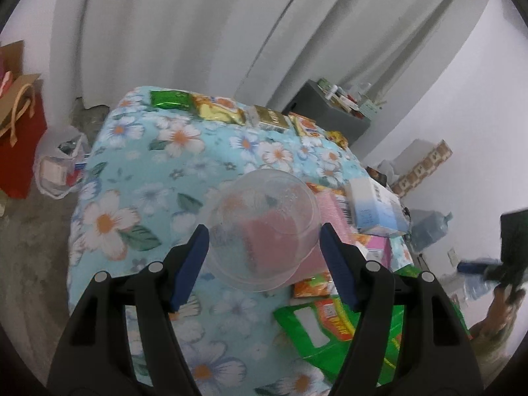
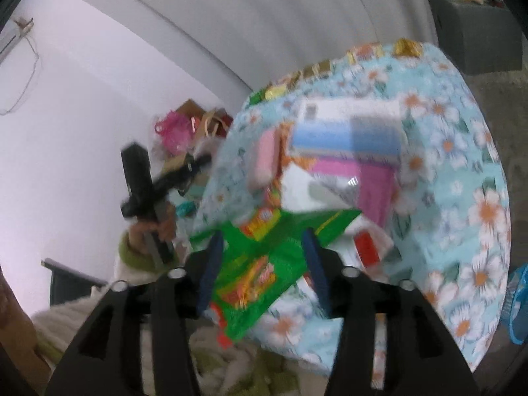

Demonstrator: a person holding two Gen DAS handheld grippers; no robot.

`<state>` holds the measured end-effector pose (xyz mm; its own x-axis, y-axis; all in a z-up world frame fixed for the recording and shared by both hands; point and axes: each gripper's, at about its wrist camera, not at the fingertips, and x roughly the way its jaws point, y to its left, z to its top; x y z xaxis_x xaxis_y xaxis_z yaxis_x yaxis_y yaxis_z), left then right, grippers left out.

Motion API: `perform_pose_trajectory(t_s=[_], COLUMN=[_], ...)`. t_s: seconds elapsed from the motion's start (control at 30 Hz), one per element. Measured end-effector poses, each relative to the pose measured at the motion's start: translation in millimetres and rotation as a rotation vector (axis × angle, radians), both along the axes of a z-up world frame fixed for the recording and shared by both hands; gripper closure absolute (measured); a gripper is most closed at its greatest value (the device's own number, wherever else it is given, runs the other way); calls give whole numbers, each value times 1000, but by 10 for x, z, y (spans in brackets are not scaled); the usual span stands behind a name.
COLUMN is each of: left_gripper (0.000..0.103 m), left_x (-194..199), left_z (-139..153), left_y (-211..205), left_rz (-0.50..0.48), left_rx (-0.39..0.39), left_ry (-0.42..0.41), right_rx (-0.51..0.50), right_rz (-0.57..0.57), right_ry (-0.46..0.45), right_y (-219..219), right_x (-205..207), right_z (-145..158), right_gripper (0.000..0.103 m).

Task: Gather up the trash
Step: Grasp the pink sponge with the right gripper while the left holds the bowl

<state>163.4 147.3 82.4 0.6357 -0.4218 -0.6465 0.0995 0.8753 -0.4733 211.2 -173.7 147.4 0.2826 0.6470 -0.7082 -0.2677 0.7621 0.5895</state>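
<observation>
My left gripper [image 1: 264, 250] is closed on a clear plastic cup [image 1: 264, 227], held above a table with a blue floral cloth [image 1: 158, 165]. Under the cup lie a pink box [image 1: 333, 211], a white and blue box [image 1: 376, 208] and a green wrapper [image 1: 316, 326]. My right gripper [image 2: 262, 264] is open, its fingers on either side of the green wrapper [image 2: 260, 264] at the table's near edge; the view is blurred. The pink box [image 2: 349, 178] and the white and blue box [image 2: 346, 125] lie beyond it.
Snack packets [image 1: 217, 109] line the far table edge. A white plastic bag [image 1: 59, 165] and a red paper bag [image 1: 19, 132] stand on the floor at left. A grey cabinet [image 1: 330, 109] stands behind. The other hand-held gripper [image 2: 148, 178] shows at left.
</observation>
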Motion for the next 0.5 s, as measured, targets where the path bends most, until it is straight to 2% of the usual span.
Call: perform_pose_trajectory(t_s=[0.17, 0.37, 0.5], left_gripper=[38, 38, 38], left_x=[-29, -55, -59], left_z=[-103, -249, -336], left_y=[112, 187, 180], left_rz=[50, 72, 63], left_rx=[9, 39, 45], left_ry=[18, 30, 39], right_rx=[-15, -172, -258], right_rz=[47, 71, 57], right_ry=[59, 156, 171], right_y=[585, 1135, 1268], right_x=[561, 1092, 1203], right_z=[-137, -492, -620], right_gripper=[47, 47, 48])
